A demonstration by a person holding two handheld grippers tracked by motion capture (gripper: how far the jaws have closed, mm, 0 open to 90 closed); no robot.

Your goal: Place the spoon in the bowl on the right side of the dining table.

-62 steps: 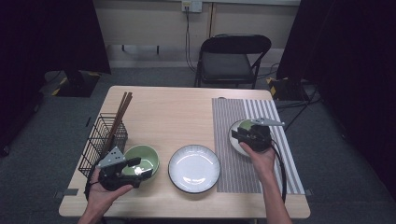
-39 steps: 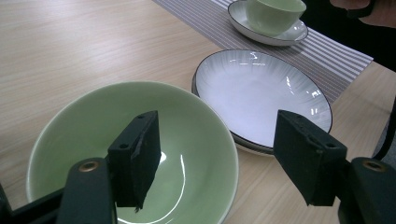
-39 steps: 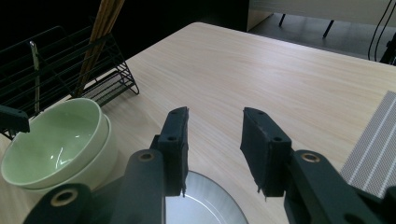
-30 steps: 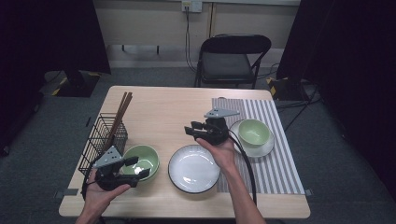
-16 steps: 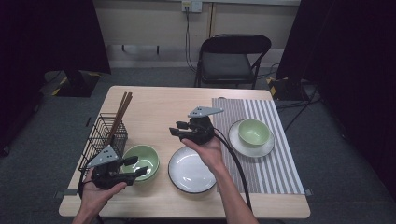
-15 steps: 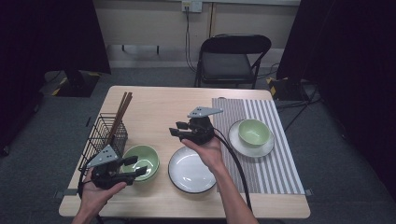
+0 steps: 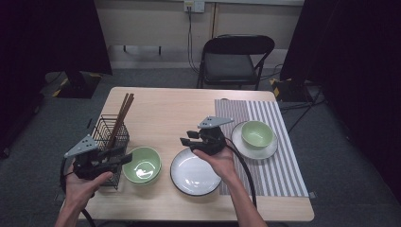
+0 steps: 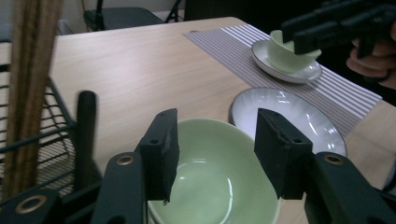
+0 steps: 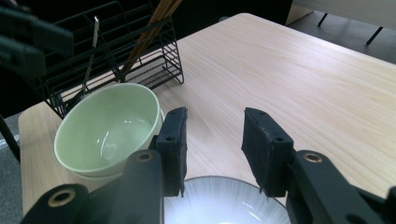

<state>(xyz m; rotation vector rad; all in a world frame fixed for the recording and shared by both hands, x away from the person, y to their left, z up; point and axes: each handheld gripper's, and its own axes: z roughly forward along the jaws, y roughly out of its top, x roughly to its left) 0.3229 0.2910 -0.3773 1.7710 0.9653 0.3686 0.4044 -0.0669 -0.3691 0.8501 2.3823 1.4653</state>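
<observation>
My left gripper [image 7: 124,159] hovers at the left rim of a pale green bowl [image 7: 142,164], beside the wire rack. Its jaws [image 8: 215,154] have just been closing and stand open, with nothing pressed between the pads; the bowl [image 8: 210,186] lies below them. My right gripper [image 7: 185,138] points left above the far edge of the white plate [image 7: 194,172]. It is open [image 9: 212,140], with bare table showing between its pads. A second green bowl [image 7: 257,134] rests on a white saucer on the striped mat [image 7: 279,165].
A black wire rack [image 7: 111,137] holding brown chopsticks [image 7: 122,118] stands at the table's left, close to my left hand. A thin metal utensil [image 9: 91,46] leans in it. A black chair [image 7: 235,59] stands behind the far edge of the table.
My right gripper left the bowl on the mat and travelled left to above the white plate. My left gripper drew back left from the green bowl, rose a little, and its jaws narrowed.
</observation>
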